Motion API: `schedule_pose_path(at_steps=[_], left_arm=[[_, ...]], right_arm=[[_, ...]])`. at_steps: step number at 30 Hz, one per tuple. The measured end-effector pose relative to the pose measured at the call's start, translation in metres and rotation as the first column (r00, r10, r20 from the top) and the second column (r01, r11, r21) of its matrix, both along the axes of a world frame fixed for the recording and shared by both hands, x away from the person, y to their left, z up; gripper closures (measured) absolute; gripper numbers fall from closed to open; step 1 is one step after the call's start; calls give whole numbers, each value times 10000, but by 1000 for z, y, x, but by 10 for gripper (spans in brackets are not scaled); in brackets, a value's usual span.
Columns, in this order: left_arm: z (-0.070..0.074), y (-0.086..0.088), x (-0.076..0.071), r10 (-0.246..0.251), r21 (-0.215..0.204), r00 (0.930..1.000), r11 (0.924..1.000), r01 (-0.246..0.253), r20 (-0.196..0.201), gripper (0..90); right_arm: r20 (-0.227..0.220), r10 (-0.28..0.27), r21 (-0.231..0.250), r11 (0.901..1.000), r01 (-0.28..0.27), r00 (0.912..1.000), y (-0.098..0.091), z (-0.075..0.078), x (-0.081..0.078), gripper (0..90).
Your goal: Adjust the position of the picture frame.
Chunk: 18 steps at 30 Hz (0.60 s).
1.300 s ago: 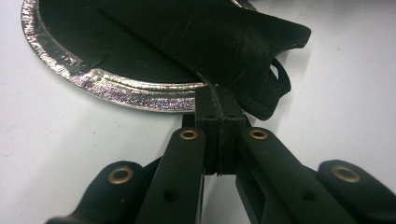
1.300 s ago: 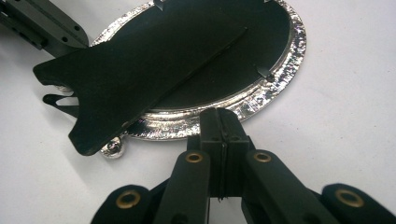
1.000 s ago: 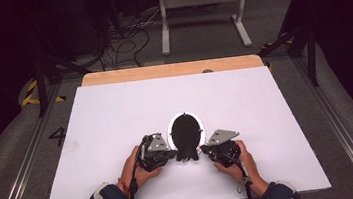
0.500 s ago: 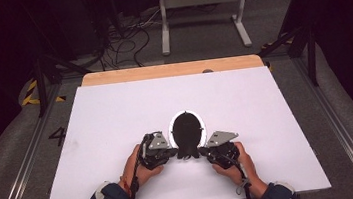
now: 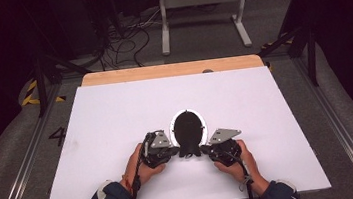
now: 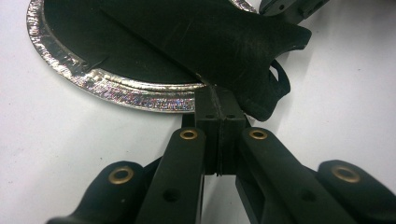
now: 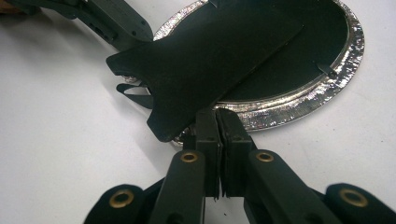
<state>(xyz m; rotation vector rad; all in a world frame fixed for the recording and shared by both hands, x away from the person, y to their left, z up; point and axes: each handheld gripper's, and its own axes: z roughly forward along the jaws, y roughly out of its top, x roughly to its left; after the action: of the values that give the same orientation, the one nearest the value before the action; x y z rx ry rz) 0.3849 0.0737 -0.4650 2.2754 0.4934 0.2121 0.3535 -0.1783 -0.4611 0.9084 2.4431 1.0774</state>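
A black cloth (image 6: 224, 51) on a shiny round tray (image 7: 299, 109) is pinched from both sides by the left gripper (image 6: 217, 105) and the right gripper (image 7: 215, 121), jaws squeezed tight on it.

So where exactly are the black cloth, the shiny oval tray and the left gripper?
black cloth (image 7: 205, 60), right gripper view, on its flat middle.
shiny oval tray (image 6: 116, 88), left gripper view, on its crinkled silver rim.
left gripper (image 6: 218, 100), left gripper view, between its closed fingertips at the cloth's edge.
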Motion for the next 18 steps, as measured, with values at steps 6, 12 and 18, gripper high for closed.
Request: schedule_pose_path(at_steps=[6, 12, 18], left_arm=[[0, 0, -1, 7, 32, 10000, 10000, -7, 43, 900], [4, 3, -5, 48, 183, 9995, 9998, -54, 302, 855], [10, 13, -8, 172, -336, 9990, 9993, -158, 419, 786]], right_arm=[[32, 0, 17, 10000, 0, 10000, 0, 0, 0, 879], [345, 75, -359, 9993, -63, 9994, -1, 1, -4, 856], [293, 18, -262, 9997, -11, 9996, -11, 3, -5, 840]])
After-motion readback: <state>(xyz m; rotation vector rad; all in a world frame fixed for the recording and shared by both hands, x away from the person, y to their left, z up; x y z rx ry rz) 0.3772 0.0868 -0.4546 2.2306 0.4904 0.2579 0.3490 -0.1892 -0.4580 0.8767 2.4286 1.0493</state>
